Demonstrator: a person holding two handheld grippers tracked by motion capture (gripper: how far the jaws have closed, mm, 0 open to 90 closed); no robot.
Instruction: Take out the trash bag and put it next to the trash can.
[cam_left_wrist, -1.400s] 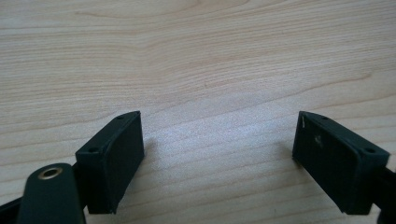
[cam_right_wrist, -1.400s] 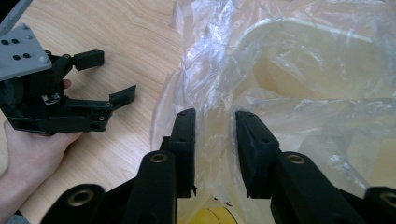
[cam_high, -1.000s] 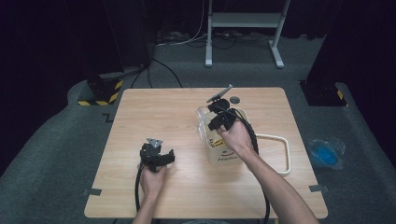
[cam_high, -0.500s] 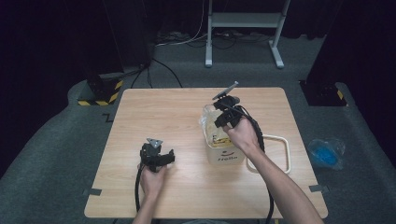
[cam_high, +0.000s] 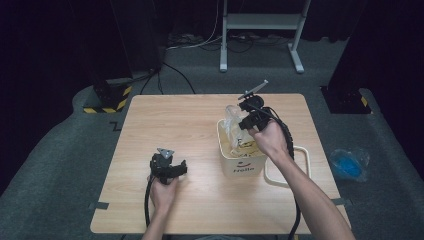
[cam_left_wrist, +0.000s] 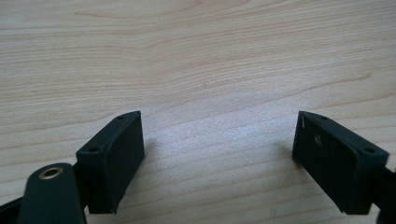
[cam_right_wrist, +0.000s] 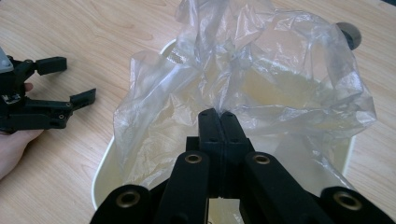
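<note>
High view: the right hand-held gripper (cam_high: 243, 120) is held above the white bucket (cam_high: 240, 161) right of the desk's (cam_high: 175, 120) middle, jaws clenched on the clear plastic bag (cam_right_wrist: 261, 88) that rises out of it. The left hand-held gripper (cam_high: 169, 167) rests near the front edge, jaws spread wide, grasping nothing.

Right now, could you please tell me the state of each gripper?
Left gripper: open, holding nothing, over the wooden table.
Right gripper: shut on the clear crumpled plastic bag above the cream plastic bin.
</note>
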